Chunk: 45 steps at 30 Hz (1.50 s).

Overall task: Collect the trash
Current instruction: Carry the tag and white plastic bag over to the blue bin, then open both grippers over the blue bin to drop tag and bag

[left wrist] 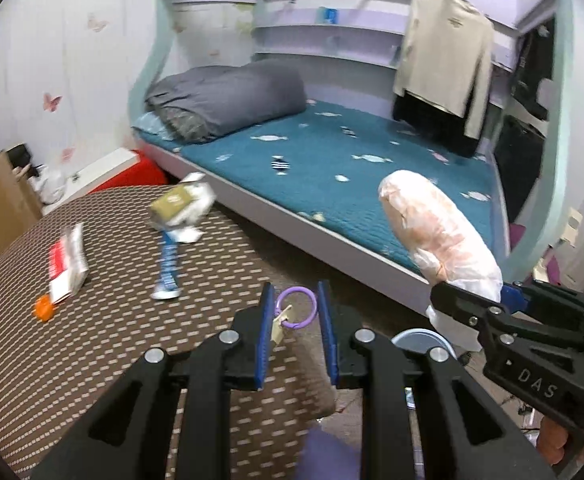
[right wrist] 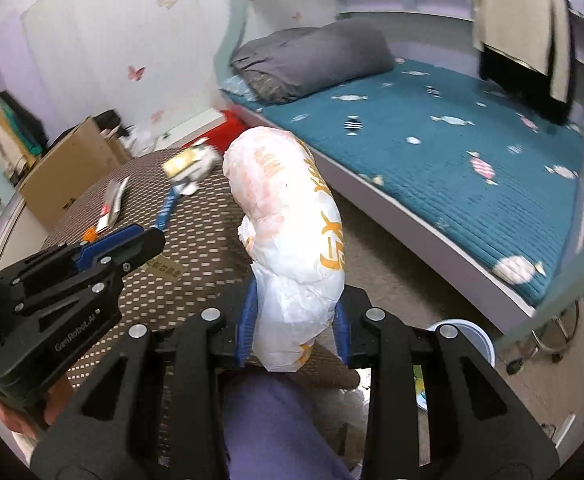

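White plastic bag [right wrist: 292, 240] clenched upright between right claw [right wrist: 294, 332] blades — left claw [left wrist: 296, 336] pinching purple ring [left wrist: 296, 307].

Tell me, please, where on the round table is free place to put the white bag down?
Free: the near part of the table, between the blue strip and the left gripper. Also free is the strip beside the bed-side rim. Crowded: the far left part, with the red-white packet, orange piece and crumpled box.
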Tool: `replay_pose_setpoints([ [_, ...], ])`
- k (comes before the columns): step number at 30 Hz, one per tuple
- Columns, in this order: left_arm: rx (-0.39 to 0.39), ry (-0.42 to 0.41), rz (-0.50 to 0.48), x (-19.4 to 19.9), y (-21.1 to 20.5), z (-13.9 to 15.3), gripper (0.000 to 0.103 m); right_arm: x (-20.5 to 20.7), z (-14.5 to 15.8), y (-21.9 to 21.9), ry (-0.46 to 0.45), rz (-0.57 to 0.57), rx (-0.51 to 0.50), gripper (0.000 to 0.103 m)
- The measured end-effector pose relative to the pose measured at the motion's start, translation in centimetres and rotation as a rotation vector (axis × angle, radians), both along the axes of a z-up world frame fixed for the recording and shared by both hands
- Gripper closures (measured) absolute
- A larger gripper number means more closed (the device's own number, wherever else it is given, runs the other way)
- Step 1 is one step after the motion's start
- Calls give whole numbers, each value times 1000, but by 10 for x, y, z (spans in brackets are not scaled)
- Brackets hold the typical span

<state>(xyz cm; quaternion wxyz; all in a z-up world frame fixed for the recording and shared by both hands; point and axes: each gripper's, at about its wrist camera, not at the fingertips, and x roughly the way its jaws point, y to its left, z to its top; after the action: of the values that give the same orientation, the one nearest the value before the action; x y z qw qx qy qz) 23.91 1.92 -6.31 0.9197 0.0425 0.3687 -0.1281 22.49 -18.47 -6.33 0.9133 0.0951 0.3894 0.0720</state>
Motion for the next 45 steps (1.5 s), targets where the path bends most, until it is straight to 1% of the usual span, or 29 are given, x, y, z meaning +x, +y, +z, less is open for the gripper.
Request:
replay_pose_setpoints([
  [12, 24, 32, -185, 1, -98, -17, 82, -27, -15, -92, 36, -216, 25, 71],
  [19, 58, 70, -282, -4, -156, -37, 82, -46, -29, -134, 73, -323, 38, 71],
  [25, 78, 121, -343, -6, -196, -59, 82, -60, -48, -166, 114, -414, 48, 71],
  [31, 119, 178, -406, -7, -239, -86, 82, -77, -76, -203, 177, -529, 58, 71],
  [35, 140, 192, -432, -10, -264, -97, 81, -86, -88, -220, 209, -589, 59, 71],
  [37, 166, 195, -442, -10, -281, -103, 80, -91, -92, -228, 220, -620, 57, 71],
  [38, 184, 199, -442, -10, -286, -106, 66, -93, -94, -230, 224, -629, 61, 71],
  [39, 218, 206, -432, -9, -293, -110, 41, -95, -95, -234, 228, -637, 65, 71],
  [40, 229, 204, -430, -8, -296, -113, 32, -95, -96, -237, 233, -641, 67, 71],
  [42, 217, 200, -444, -9, -298, -114, 31, -97, -99, -240, 240, -651, 64, 71],
  [45, 231, 215, -434, -7, -292, -120, 31, -96, -106, -241, 258, -644, 70, 71],
])
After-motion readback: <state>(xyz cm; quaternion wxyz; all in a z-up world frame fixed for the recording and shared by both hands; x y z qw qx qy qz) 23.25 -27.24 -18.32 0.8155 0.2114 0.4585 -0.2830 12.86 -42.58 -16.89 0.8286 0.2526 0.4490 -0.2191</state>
